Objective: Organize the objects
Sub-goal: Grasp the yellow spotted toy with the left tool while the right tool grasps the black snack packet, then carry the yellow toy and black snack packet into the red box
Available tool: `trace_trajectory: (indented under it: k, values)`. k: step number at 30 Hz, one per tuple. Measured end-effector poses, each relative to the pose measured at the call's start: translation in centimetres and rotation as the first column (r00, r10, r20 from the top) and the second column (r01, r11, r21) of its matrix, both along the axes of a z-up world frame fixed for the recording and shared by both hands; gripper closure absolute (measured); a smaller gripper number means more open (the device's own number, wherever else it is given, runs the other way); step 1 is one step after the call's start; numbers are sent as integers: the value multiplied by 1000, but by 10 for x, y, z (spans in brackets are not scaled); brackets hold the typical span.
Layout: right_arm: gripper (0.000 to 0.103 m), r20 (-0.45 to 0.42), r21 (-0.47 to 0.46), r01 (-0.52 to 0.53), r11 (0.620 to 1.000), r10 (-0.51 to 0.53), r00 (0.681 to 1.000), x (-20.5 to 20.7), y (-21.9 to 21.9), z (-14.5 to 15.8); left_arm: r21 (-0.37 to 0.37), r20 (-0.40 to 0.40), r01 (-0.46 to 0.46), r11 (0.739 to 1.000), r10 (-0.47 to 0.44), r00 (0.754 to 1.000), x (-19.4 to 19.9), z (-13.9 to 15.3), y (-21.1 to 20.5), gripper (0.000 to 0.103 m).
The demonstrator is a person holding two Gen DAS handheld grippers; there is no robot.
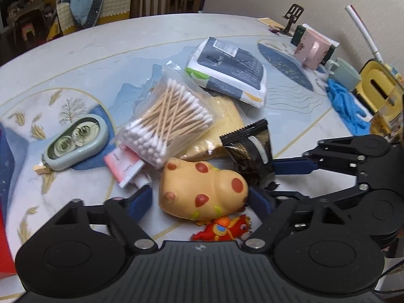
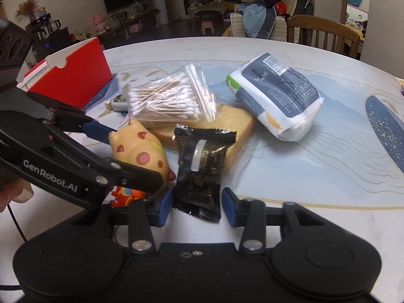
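L gripper (image 1: 199, 199) straddles the spotted yellow pig toy (image 1: 204, 189) at the near edge of the pile; blue pads sit just beside its flanks, contact not clear, so it reads as spread around it, not pinching. The toy looks light, soft and squashy w/ a smooth rounded skin, so it may slip: take it across the fat middle. R gripper (image 2: 197, 203) brackets the black foil sachet (image 2: 202, 166) just right of the pig, jaws apart w/ a gap on the right; it's thin, crinkly, near weightless, so pinch the body, not the sealed edge.
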State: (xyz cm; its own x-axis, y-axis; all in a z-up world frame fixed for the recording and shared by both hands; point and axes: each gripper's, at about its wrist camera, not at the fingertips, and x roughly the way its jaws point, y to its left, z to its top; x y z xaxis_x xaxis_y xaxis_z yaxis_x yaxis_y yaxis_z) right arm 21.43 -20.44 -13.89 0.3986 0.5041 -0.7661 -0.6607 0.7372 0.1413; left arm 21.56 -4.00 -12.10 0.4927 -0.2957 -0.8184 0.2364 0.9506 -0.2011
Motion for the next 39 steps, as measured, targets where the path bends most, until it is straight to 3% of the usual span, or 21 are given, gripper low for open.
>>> trace_trajectory:
  k: [7,20,28,39]
  values:
    - [72,-23,28,34,999,-34,999,-4,-8,7,-19,6,-18,1000,18,1000,-7,3,5,31]
    - [74,-20,56,67,996,-66,998,-29,-15,35,-108,12,-89,990,91,996,-35,27,27,32]
    - [74,-20,67,26,997,-25,999,-50,-2,70,-158,23,-117,981,122,992,-60,51,48,32]
    - [74,40,72,-71,995,68,997,-72,41,116,-174,73,-138,975,153,986,-91,87,89,32]
